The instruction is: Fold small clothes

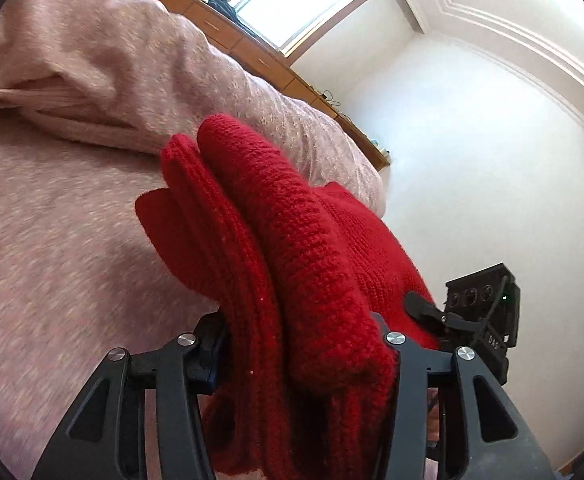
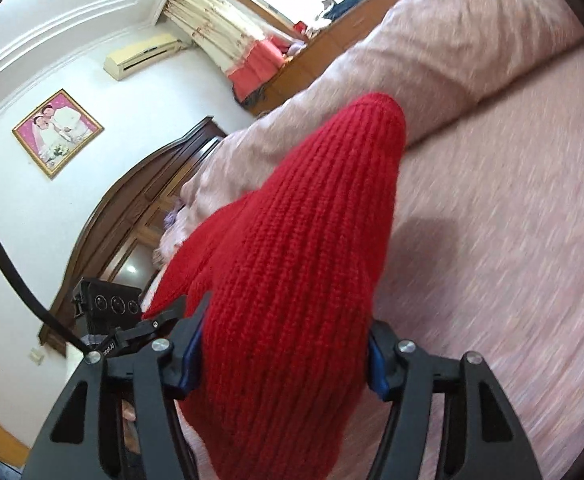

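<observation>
A red knitted garment (image 1: 292, 248) is bunched between the fingers of my left gripper (image 1: 299, 344), which is shut on it and holds it above the pink bed. The same red knit (image 2: 303, 248) fills the right wrist view, clamped between the blue-padded fingers of my right gripper (image 2: 284, 356). The fabric hides both sets of fingertips. The right gripper's body (image 1: 479, 312) shows at the right in the left wrist view, close beside the cloth. The left gripper's body (image 2: 108, 304) shows at the left in the right wrist view.
The pink bedsheet (image 1: 52, 260) lies below, with a folded pink duvet (image 1: 92, 60) behind. A wooden headboard (image 2: 140, 200) and white wall stand at the left in the right wrist view. A wooden window ledge (image 1: 252, 56) with clutter runs along the far side.
</observation>
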Available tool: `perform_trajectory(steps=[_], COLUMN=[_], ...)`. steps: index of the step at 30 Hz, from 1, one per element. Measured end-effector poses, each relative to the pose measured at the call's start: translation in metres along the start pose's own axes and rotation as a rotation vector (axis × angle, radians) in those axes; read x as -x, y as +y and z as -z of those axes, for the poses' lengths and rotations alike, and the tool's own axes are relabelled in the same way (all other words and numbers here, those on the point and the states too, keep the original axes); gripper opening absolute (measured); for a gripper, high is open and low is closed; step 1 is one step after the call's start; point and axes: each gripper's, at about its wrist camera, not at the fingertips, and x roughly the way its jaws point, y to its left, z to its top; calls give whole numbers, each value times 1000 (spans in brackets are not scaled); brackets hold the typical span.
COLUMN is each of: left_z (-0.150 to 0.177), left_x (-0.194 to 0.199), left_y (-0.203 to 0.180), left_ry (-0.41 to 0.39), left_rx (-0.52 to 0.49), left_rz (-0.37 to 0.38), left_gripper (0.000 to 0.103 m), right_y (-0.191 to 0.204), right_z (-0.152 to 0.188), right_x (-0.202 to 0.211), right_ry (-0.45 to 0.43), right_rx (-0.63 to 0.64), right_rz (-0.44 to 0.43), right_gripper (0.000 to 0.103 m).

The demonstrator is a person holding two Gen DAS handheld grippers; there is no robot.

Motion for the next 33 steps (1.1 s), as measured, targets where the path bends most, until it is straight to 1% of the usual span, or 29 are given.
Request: perform_trajectory(steps=[2,4,6,7,8,9,10,13,20,21,24,26,28,32,33], left_z=[1,7,17,28,30,27,26,25,26,30,32,39,40,38,37], left_x=[-23,-48,-71,-81,-80,-76,-74,-79,-80,-74,-74,-61,-60,-60,-59], left_y=[4,14,25,34,38,42,44,48,47,48,51,53,56,57,56], left_ry=[-3,3,28,34,30,14,1,13,16,16,17,17,17,24,25], left_rx=[-11,-15,-35,-46,-17,12,19,31,34,34,33,33,34,38,38], left_rz=[-12,-47,-110,-140,-113,-82,-70,-70,-73,-73,-77,-75,-76,-92,-99], left_gripper=[42,43,43,48,48,48,48,49,54,54,56,57,58,63,65], right_y=[-18,-40,-64,-77,-88,-94,-94,-90,-92,-92,-93,-93,-93,-90,-90], right_z=[-13,-16,-13,-8,1,8,8,7,6,5,9,9,9,11,11], right_x=[0,-8,-21,-30,-37,-36,-35,-37,-36,-36,-34,-33,-34,-37,-37], right_ry=[-16,-21,11,44,62,25,15,16,11,11,10,10,10,8,7], right_rx=[10,4,-17,-34,-40,-40,-45,-22,-32,-33,-33,-33,-34,-40,-42], right_rz=[18,36,74,107,133,100,92,113,102,101,101,100,100,95,93], right_gripper=[66,67,67,68,70,71,72,73,74,74,74,74,75,77,79])
